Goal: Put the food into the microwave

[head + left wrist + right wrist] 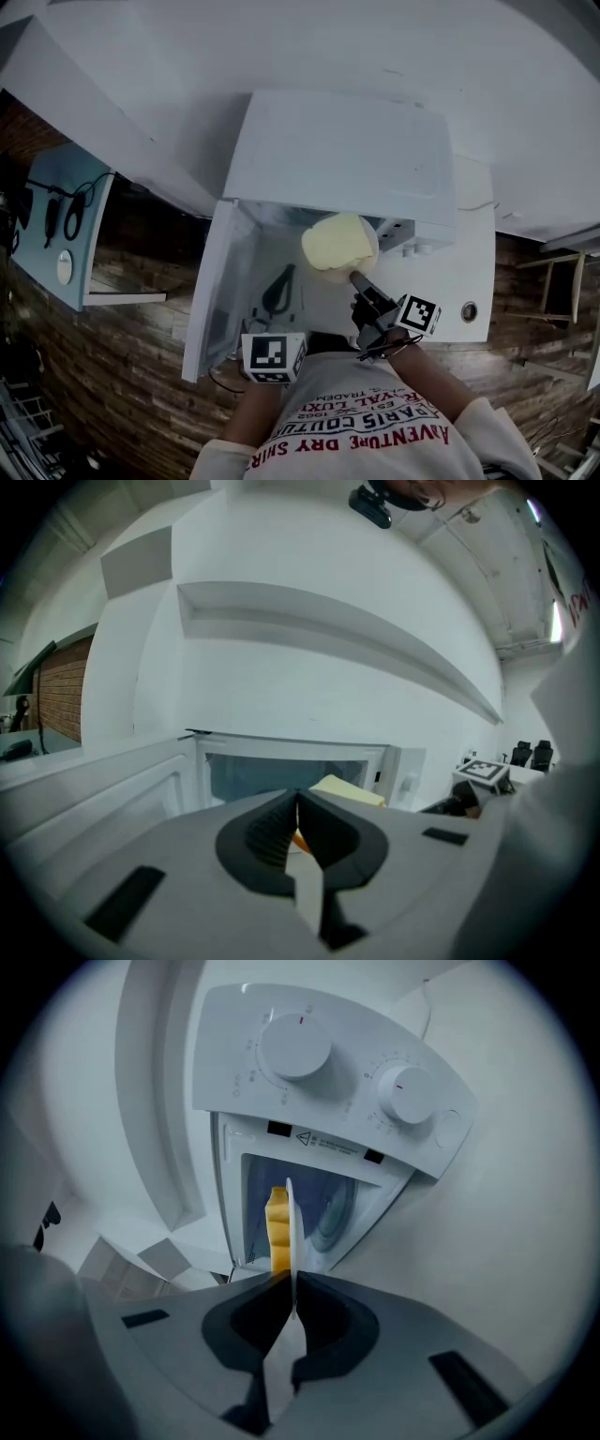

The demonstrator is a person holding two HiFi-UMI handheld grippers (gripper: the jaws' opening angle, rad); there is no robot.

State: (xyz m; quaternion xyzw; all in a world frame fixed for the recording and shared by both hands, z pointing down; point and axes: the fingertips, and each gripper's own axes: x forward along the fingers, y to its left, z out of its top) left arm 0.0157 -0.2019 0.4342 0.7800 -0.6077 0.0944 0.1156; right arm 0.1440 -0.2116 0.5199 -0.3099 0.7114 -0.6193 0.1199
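Note:
The white microwave [347, 150] stands with its door [211, 281] swung open to the left. My right gripper [358, 278] is shut on the rim of a white plate [374, 249] that carries pale yellow food [336, 242], held at the mouth of the cavity. In the right gripper view the plate [291, 1222] shows edge-on between my right gripper's [292, 1288] jaws, with the food [277, 1227] on its left face. My left gripper [280, 284] points into the opening beside the door. In its own view my left gripper [298, 803] is shut, and the food [349, 790] shows just right of it.
Two dials [295, 1046] [408, 1094] sit on the microwave's control panel. A white shelf [328, 630] runs above the microwave. A blue panel with dark cables [56, 225] hangs at the far left. A white counter with a round fitting [469, 310] lies right of the microwave.

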